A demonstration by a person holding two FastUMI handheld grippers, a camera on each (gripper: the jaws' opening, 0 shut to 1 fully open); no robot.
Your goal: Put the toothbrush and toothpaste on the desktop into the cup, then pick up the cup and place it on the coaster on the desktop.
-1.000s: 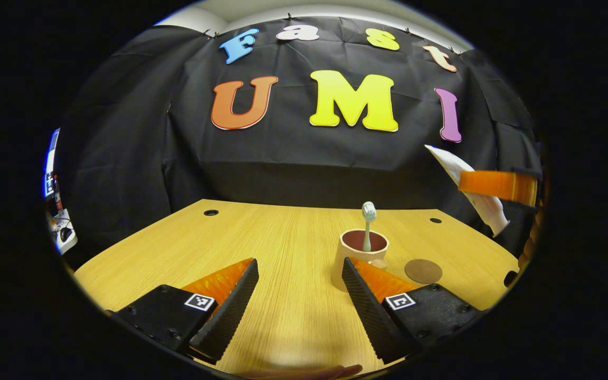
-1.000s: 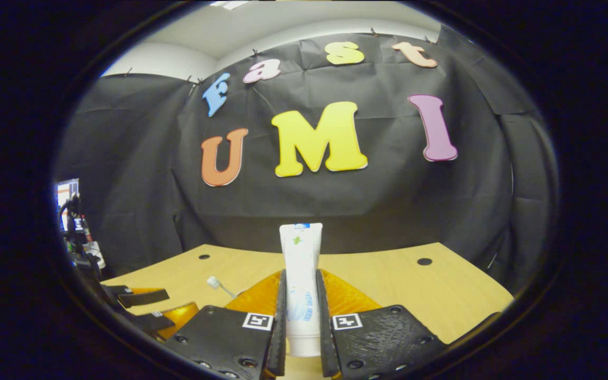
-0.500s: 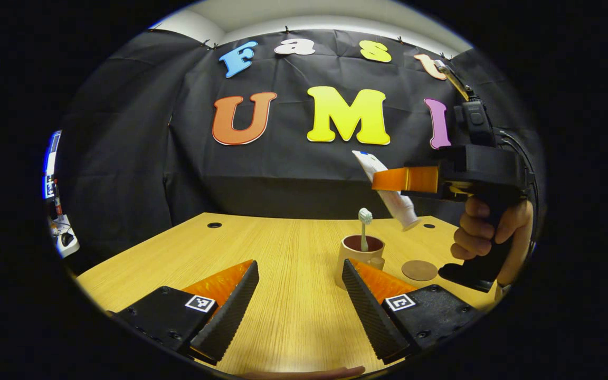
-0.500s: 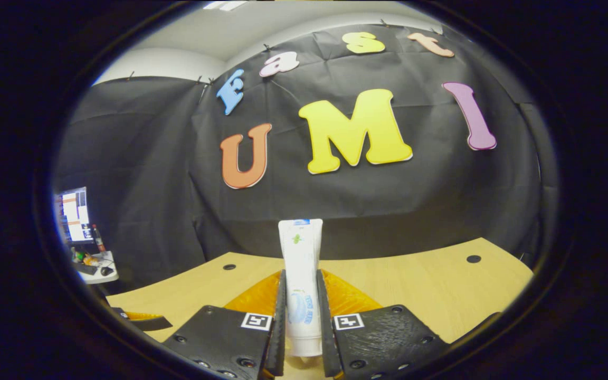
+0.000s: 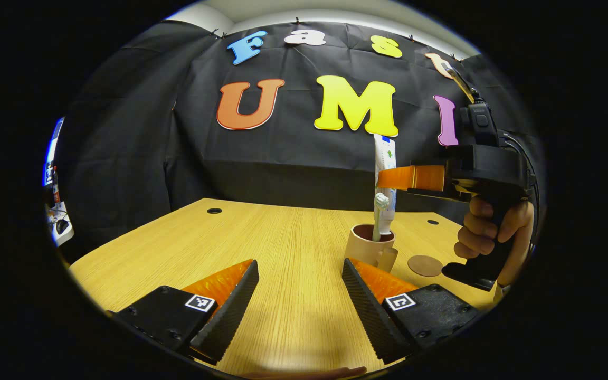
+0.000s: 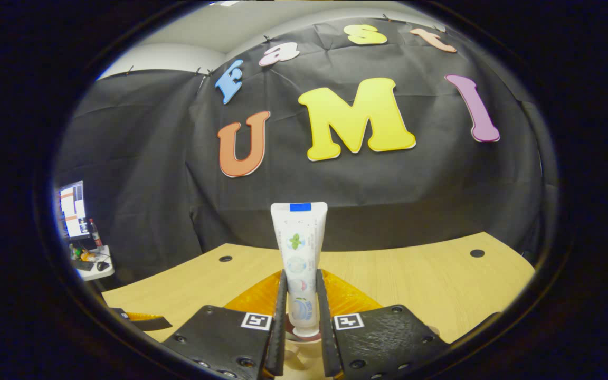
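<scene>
A beige cup (image 5: 368, 249) stands on the wooden table (image 5: 283, 237), just beyond my left gripper's right finger. A toothbrush (image 5: 378, 219) stands in the cup, head up. My right gripper (image 5: 391, 178), held by a hand (image 5: 486, 232), is shut on the white toothpaste tube (image 5: 386, 158). The tube hangs upright with its cap end down inside the cup's mouth. In the right gripper view the tube (image 6: 298, 248) is pinched between the fingers of that gripper (image 6: 301, 316), cap at the bottom. A round brown coaster (image 5: 424, 265) lies right of the cup. My left gripper (image 5: 298, 306) is open and holds nothing.
The table has small cable holes (image 5: 214, 211) near its back edge. A side desk with a monitor (image 6: 72, 208) stands at the far left. The left gripper's fingers (image 6: 140, 321) lie low at the left of the right gripper view.
The right gripper moved left over the cup, turned the tube upright and lowered its cap end into the cup. The left gripper stayed open and hardly moved.
</scene>
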